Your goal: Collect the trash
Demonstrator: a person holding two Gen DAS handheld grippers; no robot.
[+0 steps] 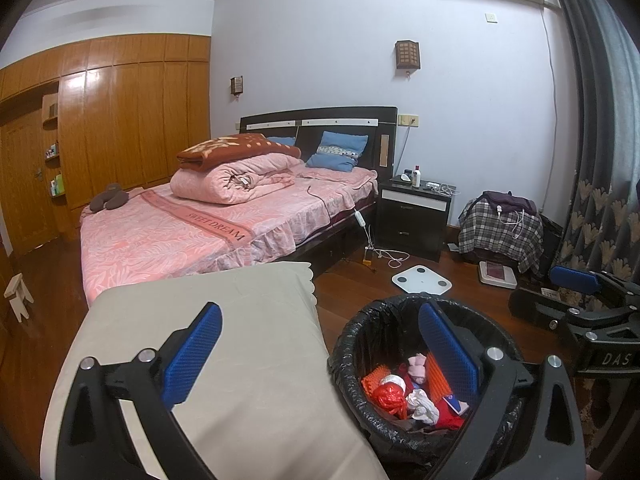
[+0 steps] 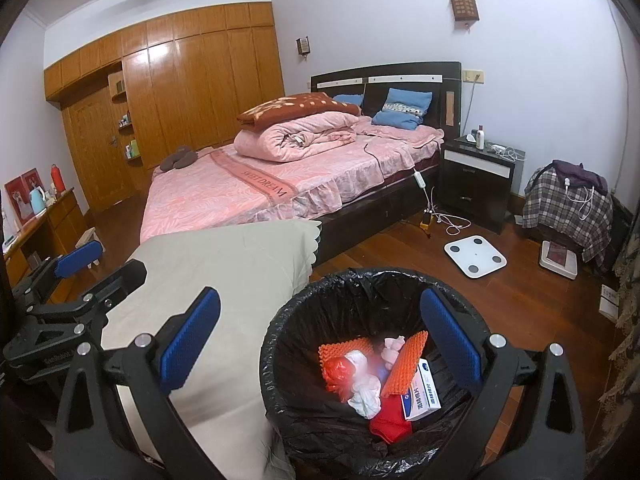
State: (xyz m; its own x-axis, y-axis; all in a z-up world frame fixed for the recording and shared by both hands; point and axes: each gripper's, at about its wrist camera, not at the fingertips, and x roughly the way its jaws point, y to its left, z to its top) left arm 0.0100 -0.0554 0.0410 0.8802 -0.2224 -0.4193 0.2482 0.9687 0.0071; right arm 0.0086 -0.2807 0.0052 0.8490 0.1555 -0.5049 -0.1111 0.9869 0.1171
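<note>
A round bin with a black liner (image 2: 272,344) stands on the wooden floor beside a beige cloth-covered surface (image 2: 224,264). Inside lie orange foam pieces (image 2: 404,364), a red plastic bag (image 2: 338,372), white crumpled tissue (image 2: 366,396), a red cloth (image 2: 390,426) and a blue-and-white medicine box (image 2: 420,392). My right gripper (image 2: 320,300) hangs open over the bin's near-left rim, holding nothing. My left gripper (image 1: 320,316) is open and empty, straddling the beige surface (image 1: 220,320) and the bin (image 1: 360,320). Each gripper shows in the other's view: the right gripper (image 1: 556,292), the left gripper (image 2: 106,266).
A bed with pink bedding (image 2: 260,192) stands behind the beige surface. A black nightstand (image 2: 476,184), a white scale (image 2: 474,256), cables (image 2: 452,220) and a plaid-covered chair (image 2: 568,208) lie beyond the bin. A curtain (image 1: 592,160) hangs at the right. A small stool (image 1: 18,296) stands left.
</note>
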